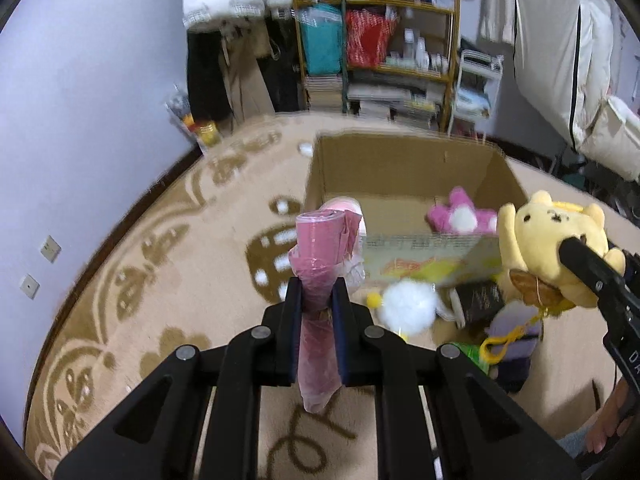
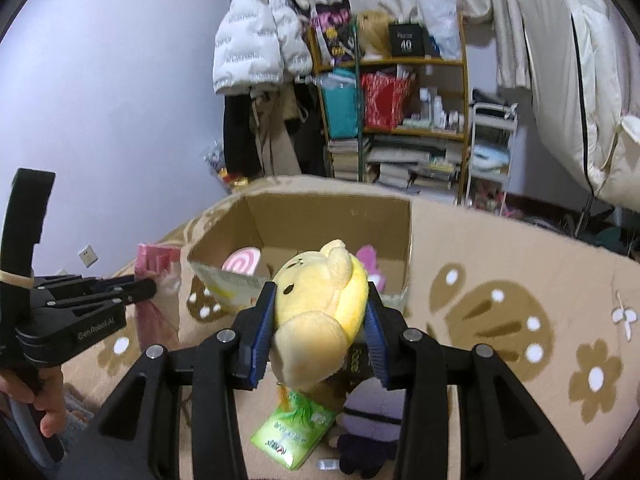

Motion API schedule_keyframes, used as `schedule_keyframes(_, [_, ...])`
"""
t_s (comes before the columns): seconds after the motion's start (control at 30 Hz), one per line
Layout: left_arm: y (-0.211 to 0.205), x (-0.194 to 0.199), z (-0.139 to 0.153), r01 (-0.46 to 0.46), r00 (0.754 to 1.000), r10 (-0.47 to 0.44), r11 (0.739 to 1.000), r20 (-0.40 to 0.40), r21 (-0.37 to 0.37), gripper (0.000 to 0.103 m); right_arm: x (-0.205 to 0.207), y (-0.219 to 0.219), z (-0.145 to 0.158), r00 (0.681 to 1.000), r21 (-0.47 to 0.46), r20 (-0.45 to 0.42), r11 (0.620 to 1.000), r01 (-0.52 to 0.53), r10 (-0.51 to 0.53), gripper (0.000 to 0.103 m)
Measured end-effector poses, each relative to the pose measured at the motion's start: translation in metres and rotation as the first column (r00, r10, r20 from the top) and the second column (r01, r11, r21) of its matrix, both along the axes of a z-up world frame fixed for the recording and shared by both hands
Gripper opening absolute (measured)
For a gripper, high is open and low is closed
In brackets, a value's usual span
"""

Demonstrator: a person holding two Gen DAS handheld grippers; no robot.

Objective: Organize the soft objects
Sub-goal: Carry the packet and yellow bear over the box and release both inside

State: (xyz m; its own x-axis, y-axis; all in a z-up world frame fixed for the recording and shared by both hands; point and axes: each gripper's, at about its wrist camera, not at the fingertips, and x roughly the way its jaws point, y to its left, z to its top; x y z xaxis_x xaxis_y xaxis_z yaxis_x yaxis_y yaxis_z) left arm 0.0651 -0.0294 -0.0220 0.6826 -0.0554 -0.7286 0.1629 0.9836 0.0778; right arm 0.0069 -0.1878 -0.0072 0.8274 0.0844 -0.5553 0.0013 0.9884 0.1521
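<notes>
My left gripper (image 1: 317, 294) is shut on a pink plastic bag roll (image 1: 320, 248), held upright above the carpet in front of the open cardboard box (image 1: 400, 160). My right gripper (image 2: 320, 304) is shut on a yellow plush toy (image 2: 320, 312), held above the floor near the box's front wall. The plush also shows at the right of the left wrist view (image 1: 552, 240). Inside the box lie a pink-and-white plush (image 1: 460, 212) and a pink swirl cushion (image 2: 242, 262). On the carpet lie a white fluffy toy (image 1: 408, 304), a purple plush (image 2: 372, 412) and a green tissue pack (image 2: 294, 432).
A patterned beige carpet (image 1: 160, 280) covers the floor. A dark booklet (image 1: 478, 300) lies by the box. A cluttered shelf (image 2: 400, 120), hanging coats (image 2: 256, 48) and a white cart (image 2: 490, 152) stand behind the box. The wall (image 1: 80, 100) is at the left.
</notes>
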Motion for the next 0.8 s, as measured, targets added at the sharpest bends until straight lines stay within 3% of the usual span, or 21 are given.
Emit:
schedule_keyframes(0.3, [0.001,-0.010,0.047,-0.016,0.973,0.018,1.000,0.230,-0.009,0.013,0.000,-0.006,0.023,0.994,-0.015,0.103,1.000,0.025,-0.024,0.043])
schedule_keyframes(0.6, [-0.002,0.008,0.071,-0.007,0.944,0.017,0.999,0.329,-0.032,0.013,0.019,-0.011,0.043,0.982,-0.034,0.189,0.999,0.032,-0.025,0.043])
schedule_keyframes(0.8, [-0.016,0.020,0.074,0.019,0.925,-0.016,1.000,0.379,-0.004,0.013,0.040,-0.014,0.055,0.972,-0.052,0.234,0.998,0.039,-0.025,0.043])
